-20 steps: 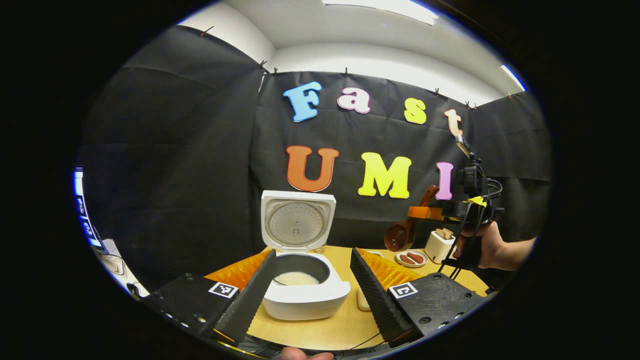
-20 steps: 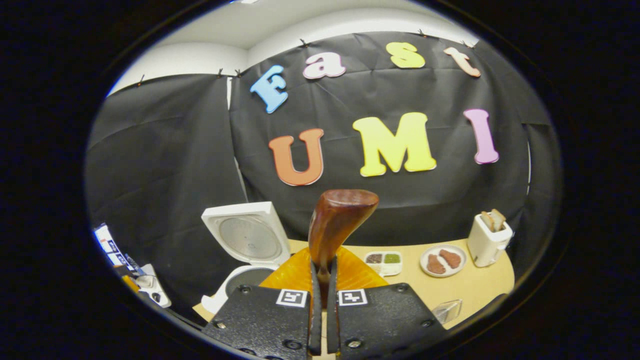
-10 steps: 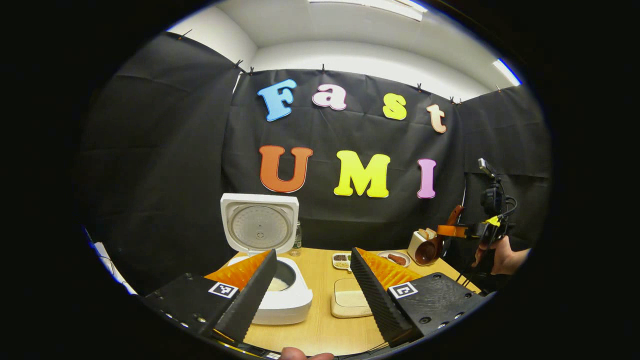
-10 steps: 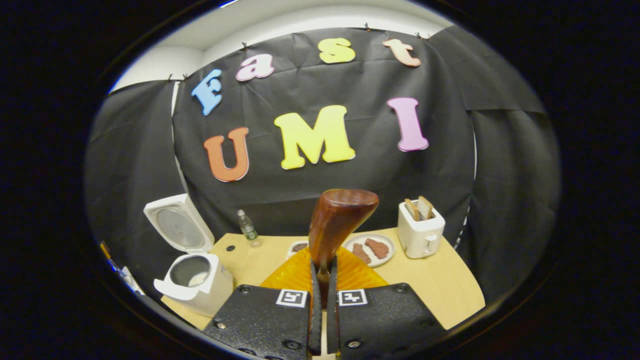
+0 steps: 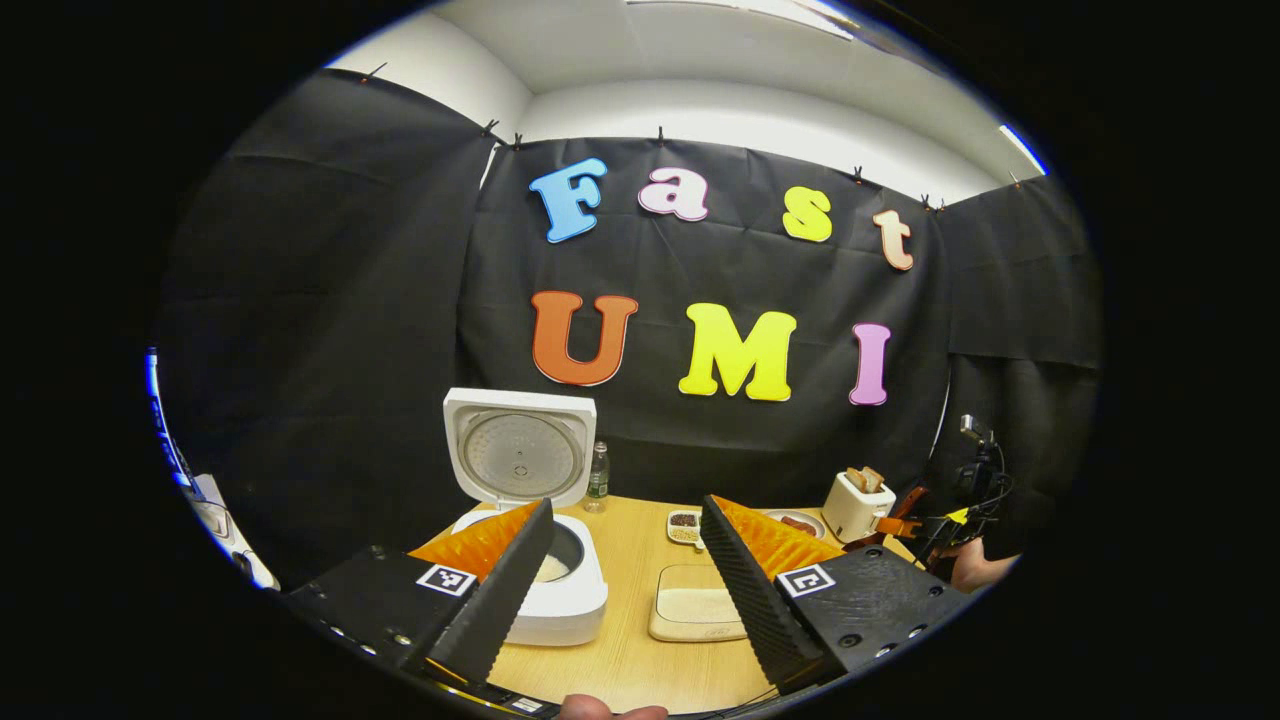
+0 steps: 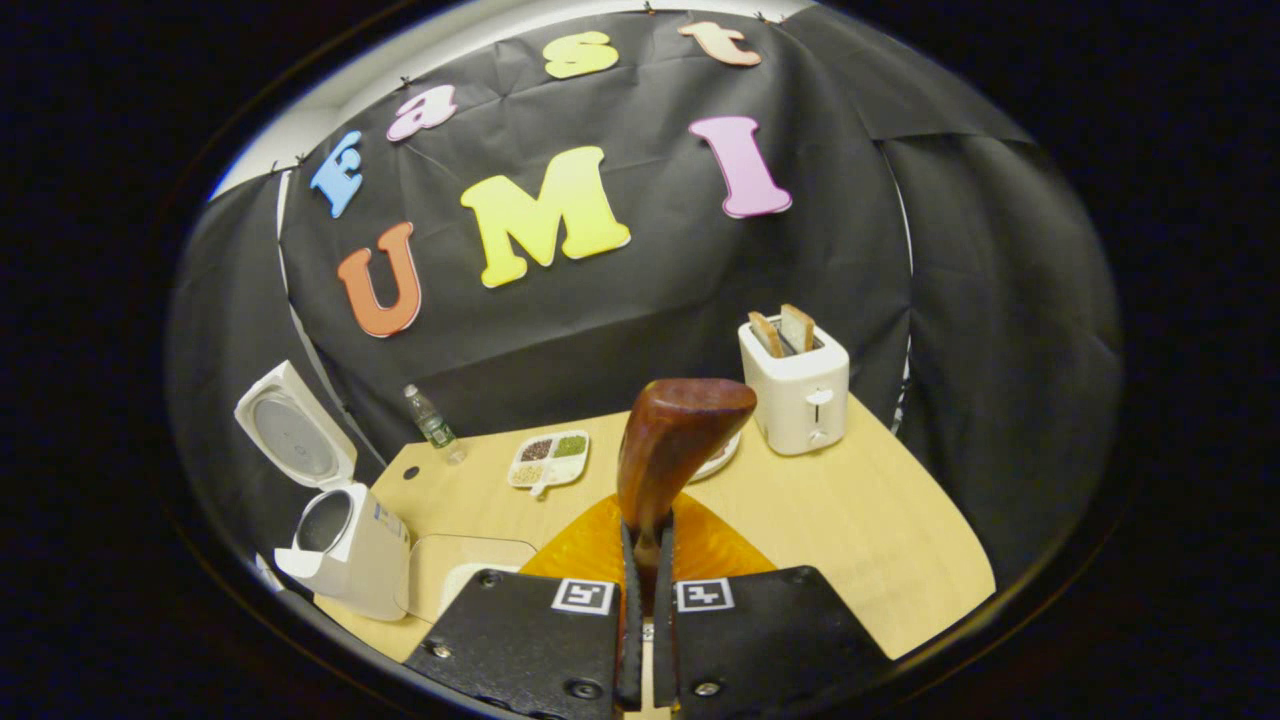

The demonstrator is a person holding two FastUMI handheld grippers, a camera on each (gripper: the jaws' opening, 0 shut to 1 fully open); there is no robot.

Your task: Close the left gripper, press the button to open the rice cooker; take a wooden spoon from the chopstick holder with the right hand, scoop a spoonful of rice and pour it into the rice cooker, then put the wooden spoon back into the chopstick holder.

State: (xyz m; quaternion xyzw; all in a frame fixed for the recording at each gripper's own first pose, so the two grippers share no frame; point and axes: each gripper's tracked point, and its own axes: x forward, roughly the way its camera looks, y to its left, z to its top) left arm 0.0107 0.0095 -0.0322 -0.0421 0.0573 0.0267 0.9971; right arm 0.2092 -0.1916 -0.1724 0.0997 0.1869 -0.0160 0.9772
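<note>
No readable labels anywhere, the right gripper (image 6: 640,600) is pinching one wooden spoon (image 6: 672,445) at center frame, the left gripper (image 5: 625,580) is sitting spread wide, and one rice cooker (image 5: 535,520) is standing lid-up at lower left.

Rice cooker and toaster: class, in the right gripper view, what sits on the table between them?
Between the rice cooker and toaster stand a small bottle and a divided dish of grains; the held wooden spoon crosses in front.

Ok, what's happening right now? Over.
Left gripper open. Right gripper shut on wooden spoon. Rice cooker lid up. Nothing blocking.
</note>
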